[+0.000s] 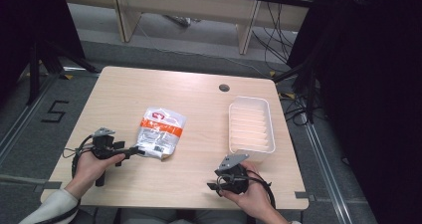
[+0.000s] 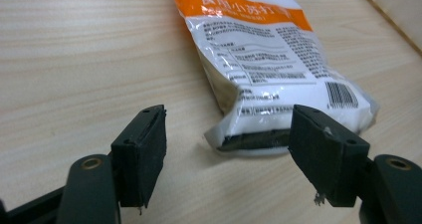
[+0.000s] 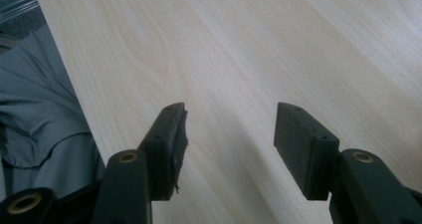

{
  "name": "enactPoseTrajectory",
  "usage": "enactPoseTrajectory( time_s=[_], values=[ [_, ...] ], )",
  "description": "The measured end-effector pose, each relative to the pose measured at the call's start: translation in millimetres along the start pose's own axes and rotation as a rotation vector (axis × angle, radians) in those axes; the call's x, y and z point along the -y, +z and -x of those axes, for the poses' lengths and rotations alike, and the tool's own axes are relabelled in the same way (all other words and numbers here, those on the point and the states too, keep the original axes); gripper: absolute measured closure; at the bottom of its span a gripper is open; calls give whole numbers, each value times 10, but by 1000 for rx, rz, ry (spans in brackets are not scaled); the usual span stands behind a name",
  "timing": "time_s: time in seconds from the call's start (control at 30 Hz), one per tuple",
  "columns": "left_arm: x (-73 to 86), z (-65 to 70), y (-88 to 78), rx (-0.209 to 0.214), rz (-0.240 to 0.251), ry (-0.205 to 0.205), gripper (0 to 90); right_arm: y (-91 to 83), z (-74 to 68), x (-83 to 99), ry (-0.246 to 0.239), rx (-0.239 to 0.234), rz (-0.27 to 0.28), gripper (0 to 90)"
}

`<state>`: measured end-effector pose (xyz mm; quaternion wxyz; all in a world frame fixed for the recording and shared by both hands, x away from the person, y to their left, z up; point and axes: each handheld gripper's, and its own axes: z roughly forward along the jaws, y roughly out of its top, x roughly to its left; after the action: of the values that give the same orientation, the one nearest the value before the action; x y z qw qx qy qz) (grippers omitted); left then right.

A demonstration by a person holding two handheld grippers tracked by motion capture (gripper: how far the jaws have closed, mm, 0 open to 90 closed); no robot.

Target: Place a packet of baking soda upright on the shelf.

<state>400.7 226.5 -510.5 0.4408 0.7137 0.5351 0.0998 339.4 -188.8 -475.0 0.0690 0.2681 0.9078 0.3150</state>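
A white and orange printed bag lies flat on the wooden table, left of the middle. My left gripper is open just at the bag's near corner. In the left gripper view the bag has its sealed bottom edge lying between the two jaws without touching them, and that gripper holds nothing. My right gripper is near the table's front edge, open over bare wood, pointing left.
A white ribbed plastic tray stands empty on the right side of the table. A round cable hole sits near the far edge. Grey cloth hangs past the table's front edge in the right gripper view.
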Motion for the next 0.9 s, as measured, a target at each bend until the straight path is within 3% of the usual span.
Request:
enactPoseTrajectory(
  time_s=[0.07, 0.17, 0.2, 0.23, 0.27, 0.3, 0.4, 0.47, 0.5, 0.6, 0.67, 0.73, 0.9],
  values=[
    [-60, -16, 38, 1, 1, -17, 310, 21, -9, 7, 12, -2, 19, 467],
    [-130, -48, 85, 0, 3, -38, 319, 26, -46, 4, 30, -5, 5, 463],
    [-201, -70, 148, -5, 16, -55, 320, 10, -46, -6, 10, -4, -11, 462],
    [-250, -74, 184, -9, 9, -60, 319, 30, -60, -1, 18, -1, 12, 461],
    [-277, -86, 199, -11, -9, -43, 319, 24, -79, -4, 29, -13, 2, 461],
    [-277, -86, 199, -11, -9, -43, 319, 16, -63, -10, 4, -6, -10, 461],
    [-379, -81, 311, 0, -3, -67, 319, 29, -51, -4, 11, -11, -16, 465],
    [-449, -91, 401, 2, -16, -72, 319, 35, -25, 5, -16, -7, -12, 467],
    [-474, -86, 439, 11, -8, -99, 319, 35, -26, 7, -14, -7, -10, 467],
    [-525, -94, 494, 10, -11, -103, 320, 22, -51, -1, 8, -13, -16, 467],
    [-596, -93, 566, 9, -3, -126, 319, 23, -51, -4, 6, -14, -16, 468],
    [-631, -105, 598, -6, -18, -104, 318, 24, -57, -6, 6, -8, -20, 468],
    [-638, -148, 696, -36, -24, -115, 331, 41, -41, 1, 2, 1, 12, 468]
  ],
)
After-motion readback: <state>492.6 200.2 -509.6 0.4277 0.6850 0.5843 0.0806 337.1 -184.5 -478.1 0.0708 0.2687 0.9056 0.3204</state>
